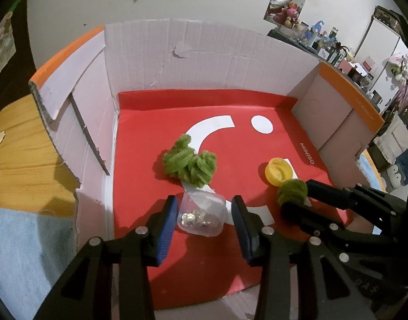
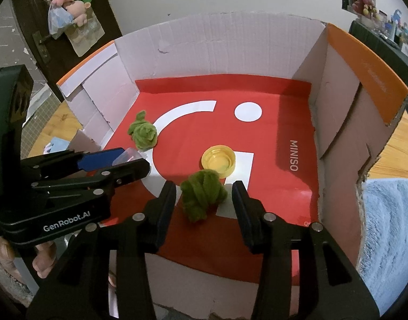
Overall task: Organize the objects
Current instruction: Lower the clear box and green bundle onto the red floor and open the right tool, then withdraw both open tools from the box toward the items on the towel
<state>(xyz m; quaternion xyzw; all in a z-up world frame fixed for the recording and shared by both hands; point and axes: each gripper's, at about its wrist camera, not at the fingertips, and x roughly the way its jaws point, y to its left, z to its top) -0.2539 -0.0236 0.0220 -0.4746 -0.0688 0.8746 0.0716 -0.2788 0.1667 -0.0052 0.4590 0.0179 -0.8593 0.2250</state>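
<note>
An open cardboard box with a red MINISO sheet on its floor holds the objects. In the left wrist view my left gripper is open around a small clear plastic cup with shiny silver bits inside. A light green fuzzy ball lies beyond it. In the right wrist view my right gripper is open around a darker green fuzzy ball, its fingers apart from it. A yellow cap lies open side up just beyond. The light green ball sits at the left.
The box stands on a wooden table. A light blue towel lies at the box's right, and one at its left. The box walls rise on three sides; the near side is low. Cluttered shelves stand far behind.
</note>
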